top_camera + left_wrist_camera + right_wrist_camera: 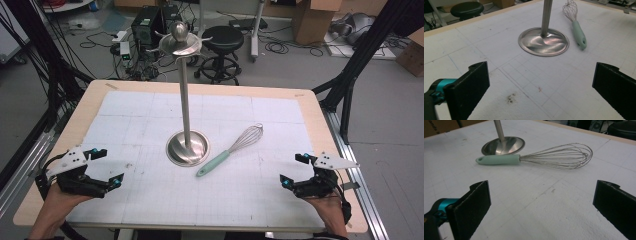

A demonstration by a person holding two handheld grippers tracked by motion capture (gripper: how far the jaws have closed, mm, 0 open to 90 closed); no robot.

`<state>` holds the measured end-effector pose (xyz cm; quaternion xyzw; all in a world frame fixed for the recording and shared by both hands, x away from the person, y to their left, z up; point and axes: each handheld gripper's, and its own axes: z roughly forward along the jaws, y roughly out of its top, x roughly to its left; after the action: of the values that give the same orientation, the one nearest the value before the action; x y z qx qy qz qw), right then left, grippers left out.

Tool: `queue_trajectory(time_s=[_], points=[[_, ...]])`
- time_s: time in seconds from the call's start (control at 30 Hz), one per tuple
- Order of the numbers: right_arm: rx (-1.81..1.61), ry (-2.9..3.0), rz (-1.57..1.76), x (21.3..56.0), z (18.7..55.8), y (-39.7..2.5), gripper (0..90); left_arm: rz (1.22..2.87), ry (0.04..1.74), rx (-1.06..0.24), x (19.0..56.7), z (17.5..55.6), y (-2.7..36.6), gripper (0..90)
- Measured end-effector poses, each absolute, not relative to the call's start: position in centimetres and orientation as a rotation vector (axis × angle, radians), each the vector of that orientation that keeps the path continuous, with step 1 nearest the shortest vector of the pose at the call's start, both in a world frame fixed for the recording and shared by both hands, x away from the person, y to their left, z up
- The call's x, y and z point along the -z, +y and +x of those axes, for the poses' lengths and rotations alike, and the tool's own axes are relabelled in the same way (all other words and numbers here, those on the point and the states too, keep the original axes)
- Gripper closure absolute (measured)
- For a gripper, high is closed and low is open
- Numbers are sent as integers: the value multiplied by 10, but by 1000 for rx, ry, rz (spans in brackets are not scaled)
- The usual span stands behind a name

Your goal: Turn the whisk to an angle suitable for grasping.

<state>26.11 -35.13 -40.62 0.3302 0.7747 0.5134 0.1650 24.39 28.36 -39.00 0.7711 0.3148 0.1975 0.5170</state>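
A steel stand [186, 100] with a round base [187, 148] and hooked top [180, 41] rises at the middle of the white mat. Just right of the base lies a whisk [231, 149] with a mint-green handle [212, 163] and wire head [247, 136]. My left gripper [106, 166] rests open at the table's front left, empty, facing the base [543, 41] and whisk [576, 25]. My right gripper [295, 171] sits open at the front right, empty, with the whisk [536, 158] lying across its view, handle toward the base [503, 145].
The white gridded mat [150, 190] covers most of the wooden table [322, 120]. Behind the table stand a black stool [222, 42], electronics with cables [145, 25] and cardboard boxes [312, 17]. Black frame legs [357, 65] flank the table.
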Motion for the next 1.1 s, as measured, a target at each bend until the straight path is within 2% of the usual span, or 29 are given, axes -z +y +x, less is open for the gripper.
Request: queue_trajectory(time_s=[0.53,1.1], points=[[-1441,2238,903,401,261,-349,5,1855,745,-462,393,247,287,17],[-1326,2447,689,363,290,-320,5,1860,730,-459,391,248,286,17]])
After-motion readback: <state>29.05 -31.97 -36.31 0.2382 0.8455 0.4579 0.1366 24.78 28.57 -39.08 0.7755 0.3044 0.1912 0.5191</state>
